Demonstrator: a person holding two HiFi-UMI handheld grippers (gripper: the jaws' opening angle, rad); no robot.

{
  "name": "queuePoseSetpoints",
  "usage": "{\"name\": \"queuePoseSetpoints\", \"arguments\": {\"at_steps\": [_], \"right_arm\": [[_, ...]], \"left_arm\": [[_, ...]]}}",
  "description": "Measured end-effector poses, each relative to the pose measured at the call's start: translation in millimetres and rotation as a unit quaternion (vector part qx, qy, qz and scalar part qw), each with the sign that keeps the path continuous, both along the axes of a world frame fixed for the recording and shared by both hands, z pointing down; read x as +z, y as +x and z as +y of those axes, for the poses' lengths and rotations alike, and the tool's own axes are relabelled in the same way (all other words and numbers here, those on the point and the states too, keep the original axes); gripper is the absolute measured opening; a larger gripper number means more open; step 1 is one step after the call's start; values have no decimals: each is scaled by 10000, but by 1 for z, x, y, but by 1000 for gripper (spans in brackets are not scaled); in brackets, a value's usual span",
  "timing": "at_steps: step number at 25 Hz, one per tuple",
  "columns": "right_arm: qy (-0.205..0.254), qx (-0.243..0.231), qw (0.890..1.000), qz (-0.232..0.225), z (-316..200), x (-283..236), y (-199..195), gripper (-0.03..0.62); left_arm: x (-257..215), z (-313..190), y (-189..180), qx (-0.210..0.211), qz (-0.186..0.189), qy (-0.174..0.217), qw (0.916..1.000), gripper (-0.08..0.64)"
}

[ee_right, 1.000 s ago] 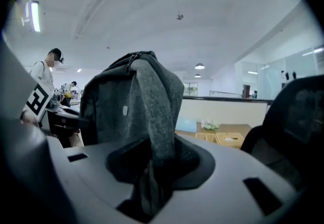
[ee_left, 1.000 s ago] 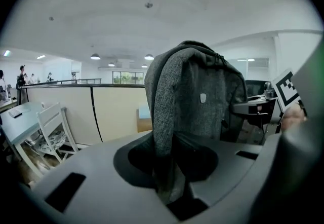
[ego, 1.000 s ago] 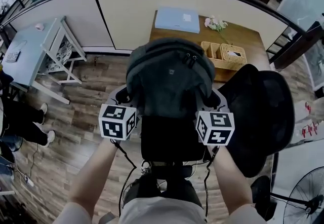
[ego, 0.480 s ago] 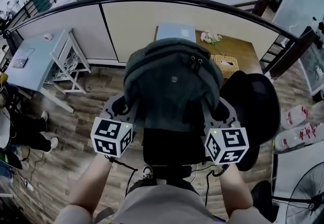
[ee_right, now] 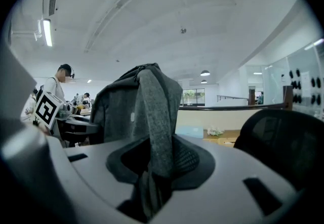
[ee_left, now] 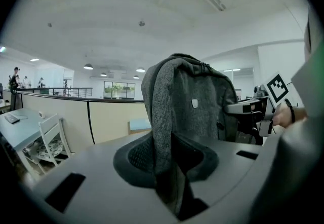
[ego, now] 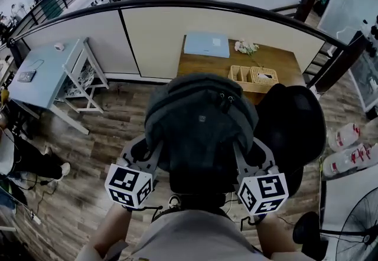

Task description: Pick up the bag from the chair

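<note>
A grey backpack hangs upright between my two grippers, over the black chair's seat. My left gripper is shut on the bag's left shoulder strap, which runs down between its jaws. My right gripper is shut on the other strap in the same way. The bag's body shows just beyond the left jaws, with the right gripper behind it. In the right gripper view the bag stands beyond the jaws, and the left gripper's marker cube is at the left edge.
The black chair's backrest stands right of the bag. Behind it is a wooden table with a light blue box and a wicker tray. A cream partition, a blue desk, a fan and bottles surround the spot.
Both grippers have drawn back toward the person's body, carrying the backpack by its straps. The bag now hangs nearer and lower in the head view.
</note>
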State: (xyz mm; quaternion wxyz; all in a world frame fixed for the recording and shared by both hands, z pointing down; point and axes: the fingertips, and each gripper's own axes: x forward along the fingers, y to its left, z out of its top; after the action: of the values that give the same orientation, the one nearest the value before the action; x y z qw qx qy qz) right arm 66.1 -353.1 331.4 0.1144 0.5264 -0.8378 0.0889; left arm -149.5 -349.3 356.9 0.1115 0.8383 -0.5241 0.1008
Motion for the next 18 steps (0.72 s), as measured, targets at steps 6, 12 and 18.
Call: {"name": "queuePoseSetpoints", "arguments": {"at_steps": [6, 12, 18], "right_arm": [[-236, -69, 9997, -79, 11, 15, 6, 117], [-265, -87, 9995, -122, 9, 16, 15, 117], [-176, -115, 9997, -141, 6, 11, 19, 117]], "left_arm": [[11, 16, 6, -9, -117, -103, 9999, 86], [9, 17, 14, 16, -218, -118, 9997, 86], [5, 15, 19, -23, -271, -85, 9996, 86]]}}
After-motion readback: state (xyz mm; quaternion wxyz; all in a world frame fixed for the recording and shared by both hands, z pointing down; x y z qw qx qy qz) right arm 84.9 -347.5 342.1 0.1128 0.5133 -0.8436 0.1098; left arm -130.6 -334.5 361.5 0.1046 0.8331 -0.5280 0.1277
